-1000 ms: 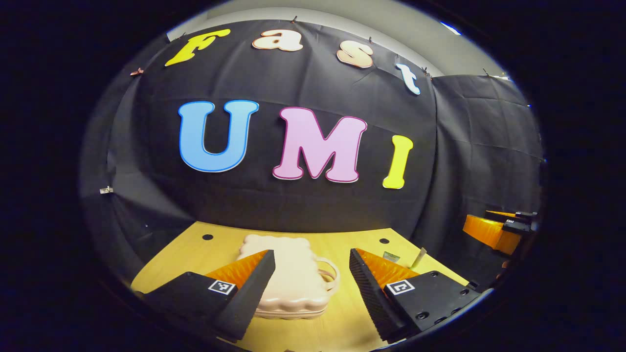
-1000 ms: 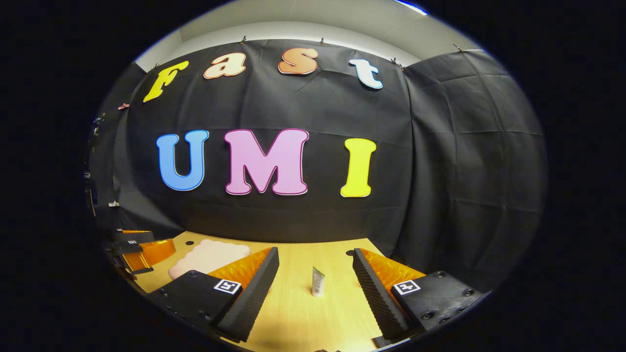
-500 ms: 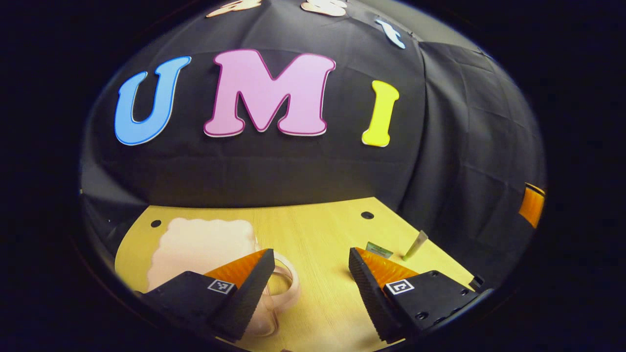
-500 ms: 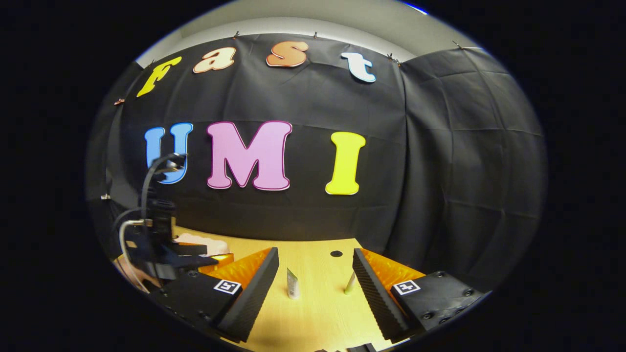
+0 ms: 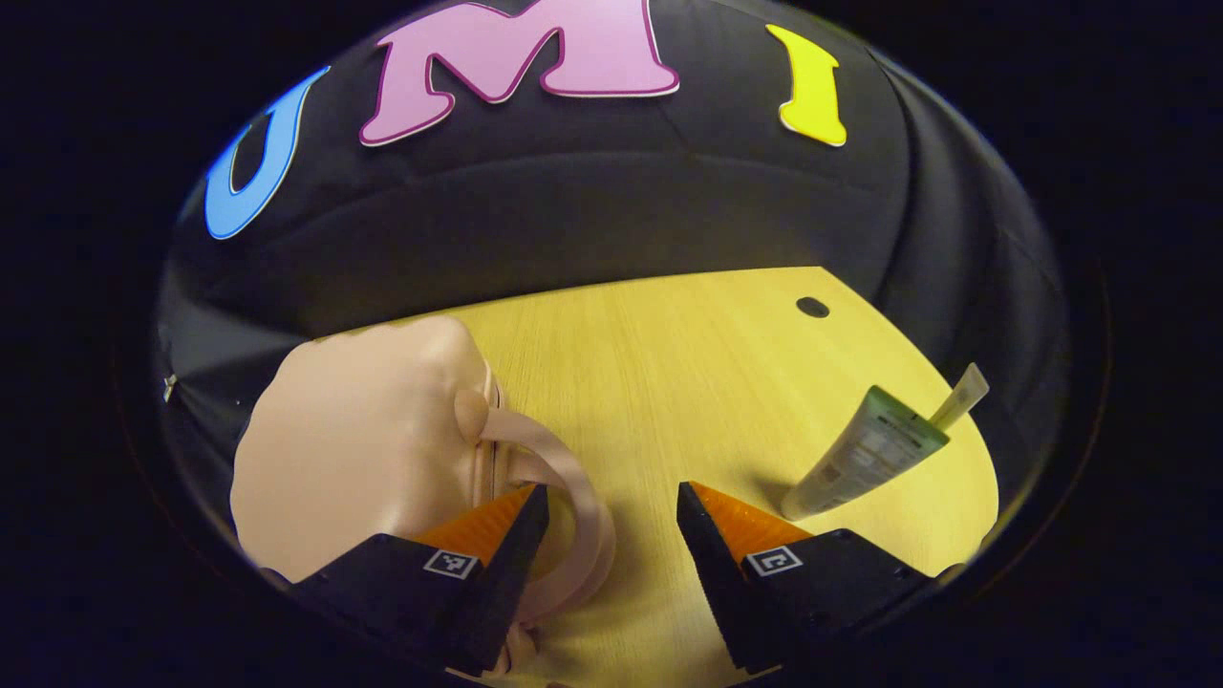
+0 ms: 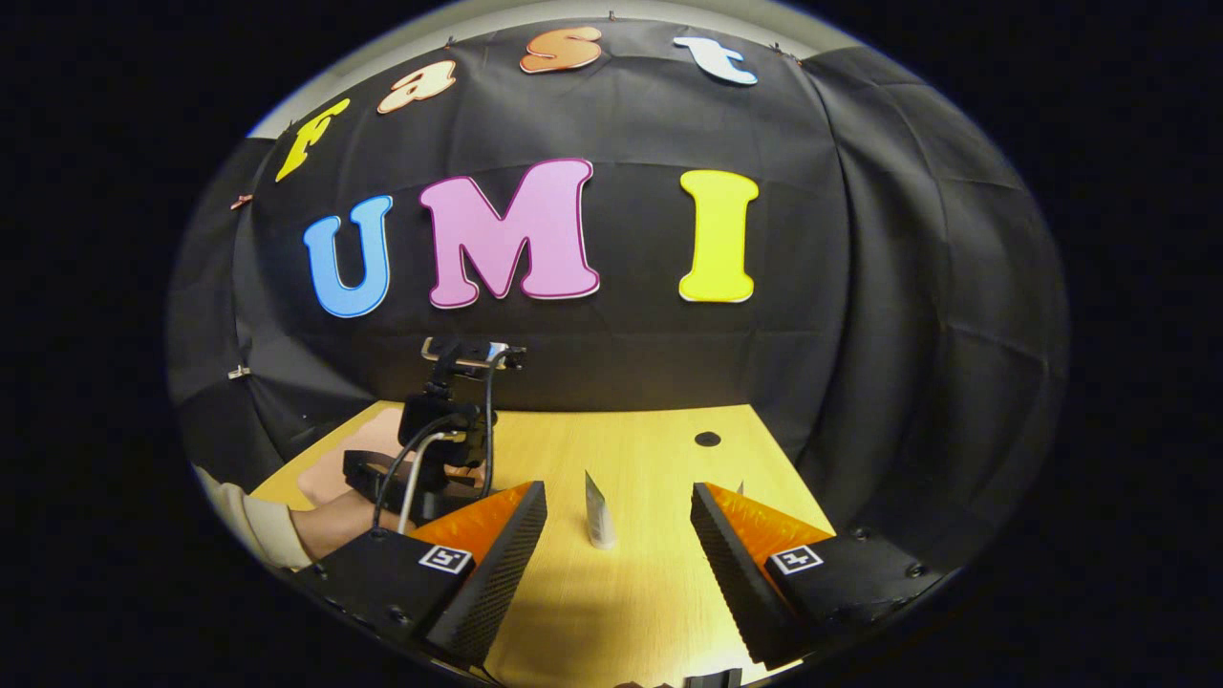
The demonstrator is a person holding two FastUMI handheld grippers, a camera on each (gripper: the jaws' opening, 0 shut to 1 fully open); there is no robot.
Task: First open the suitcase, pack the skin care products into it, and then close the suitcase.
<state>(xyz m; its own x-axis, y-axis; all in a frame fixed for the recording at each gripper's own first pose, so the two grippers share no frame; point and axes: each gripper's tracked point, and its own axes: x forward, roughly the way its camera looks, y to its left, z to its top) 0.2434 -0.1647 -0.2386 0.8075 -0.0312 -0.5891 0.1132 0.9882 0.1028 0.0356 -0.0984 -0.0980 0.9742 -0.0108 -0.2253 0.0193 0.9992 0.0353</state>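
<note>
Your left gripper [image 5: 604, 521] points steeply down at the wooden table [image 5: 688, 363], fingers spread wide with nothing between them. One finger [image 5: 497, 564] sits over the looped handle [image 5: 564, 497] of the pink suitcase [image 5: 363, 449]; contact cannot be confirmed. The suitcase lies closed at 9 o'clock in the left gripper view, close to the table's left edge. A green tube [image 5: 865, 449] stands tilted at 3 o'clock, a slimmer pale tube [image 5: 958, 397] just behind it, both near the right edge. Bare tabletop runs from 12 to 2 o'clock.

Your right gripper [image 6: 616, 526] is level and low, also spread wide and empty. A small tube [image 6: 599, 511] stands upright ahead of its fingers. Your hand [image 6: 334, 526] shows at 8 o'clock.
</note>
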